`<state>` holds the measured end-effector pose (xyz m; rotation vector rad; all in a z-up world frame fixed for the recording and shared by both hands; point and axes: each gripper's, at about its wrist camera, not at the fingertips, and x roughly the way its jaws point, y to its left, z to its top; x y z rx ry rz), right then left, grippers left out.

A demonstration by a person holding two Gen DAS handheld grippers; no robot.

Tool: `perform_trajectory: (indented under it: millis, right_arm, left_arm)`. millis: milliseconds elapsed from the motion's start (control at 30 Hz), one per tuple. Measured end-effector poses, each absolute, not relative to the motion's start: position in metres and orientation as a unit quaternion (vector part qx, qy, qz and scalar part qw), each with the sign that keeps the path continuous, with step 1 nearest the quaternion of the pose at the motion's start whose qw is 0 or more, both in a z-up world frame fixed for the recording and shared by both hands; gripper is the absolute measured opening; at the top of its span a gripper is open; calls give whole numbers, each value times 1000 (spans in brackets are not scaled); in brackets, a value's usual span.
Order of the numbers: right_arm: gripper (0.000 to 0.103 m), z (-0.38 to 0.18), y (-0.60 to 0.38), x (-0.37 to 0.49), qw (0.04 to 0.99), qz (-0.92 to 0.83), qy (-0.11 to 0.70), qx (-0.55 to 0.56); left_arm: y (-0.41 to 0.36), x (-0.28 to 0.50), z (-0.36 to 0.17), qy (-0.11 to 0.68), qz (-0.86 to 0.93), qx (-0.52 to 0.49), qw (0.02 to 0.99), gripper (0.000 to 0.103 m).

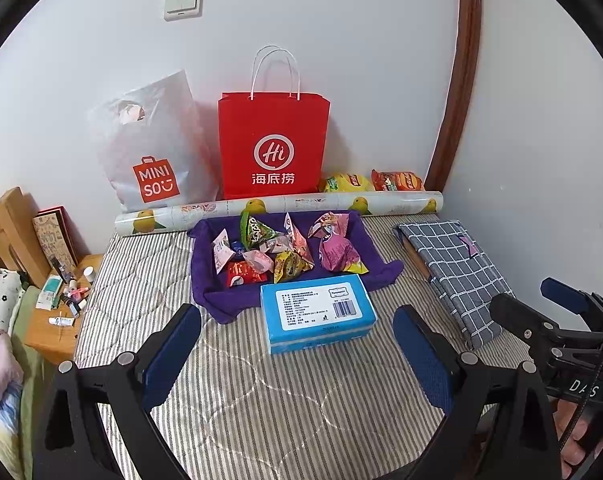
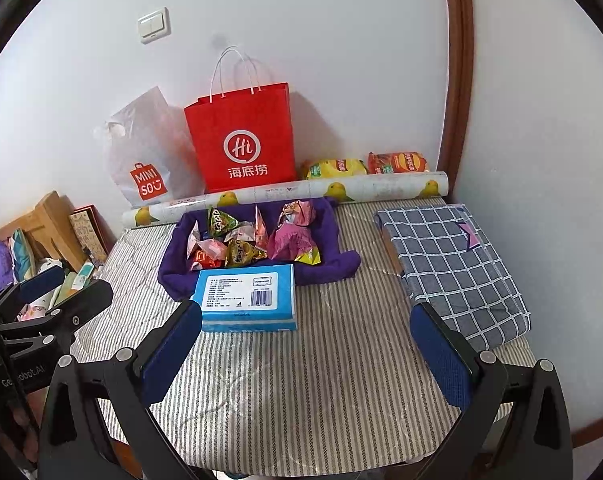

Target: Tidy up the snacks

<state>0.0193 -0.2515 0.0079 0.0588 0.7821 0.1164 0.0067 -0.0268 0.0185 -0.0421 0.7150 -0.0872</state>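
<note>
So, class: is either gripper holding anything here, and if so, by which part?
Nothing is held. The left gripper and the right gripper are both open above the striped mattress, short of the blue tissue pack.

Snack packets (image 2: 253,236) on purple cloth (image 2: 325,236), striped mattress (image 2: 321,380)

Striped mattress (image 1: 261,400) serves as work surface. Folded checked cloth (image 2: 453,268) at 3 o'clock. Blue tissue pack (image 1: 317,312) at centre. Patterned paper roll (image 1: 281,208) along the wall at 12 o'clock. Wall switch (image 1: 182,3) at 11 o'clock. Wooden bedside table (image 1: 41,332) with toiletries at 9 o'clock.
</note>
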Motion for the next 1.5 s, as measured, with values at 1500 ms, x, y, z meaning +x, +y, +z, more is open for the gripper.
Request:
perform_trajectory:
  millis: [1500]
  right_arm:
    - [102,12,-253,13,925,61,374,28]
  left_arm:
    - [-33,4,20,349,-44,-21,936,97]
